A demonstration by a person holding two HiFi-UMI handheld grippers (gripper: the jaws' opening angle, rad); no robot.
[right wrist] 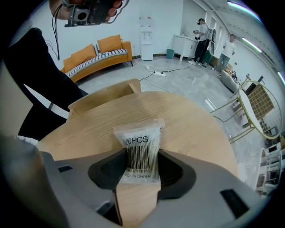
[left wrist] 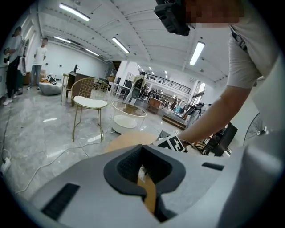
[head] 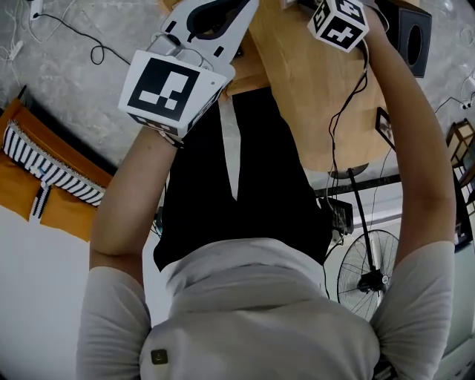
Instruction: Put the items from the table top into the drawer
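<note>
A small clear plastic bag (right wrist: 139, 151) with a barcode and "100PCS" print lies flat on the round wooden table (right wrist: 191, 129). My right gripper (right wrist: 138, 180) points steeply down over it, open, with a pad close against each side edge of the bag. In the head view only its marker cube (head: 339, 22) shows. My left gripper (left wrist: 149, 198) hovers beside the table, jaws close together with a thin slit. Whether anything is pinched there is unclear. A wooden ledge (right wrist: 104, 95) near the person looks like the pulled-out drawer.
An orange sofa (right wrist: 95, 55) stands behind the table. A gold chair (left wrist: 89, 104) and a round glass table (left wrist: 129, 116) stand on the marble floor. A floor fan (head: 367, 271) and a black box (head: 412, 37) are at the person's right. People stand far off (right wrist: 202, 33).
</note>
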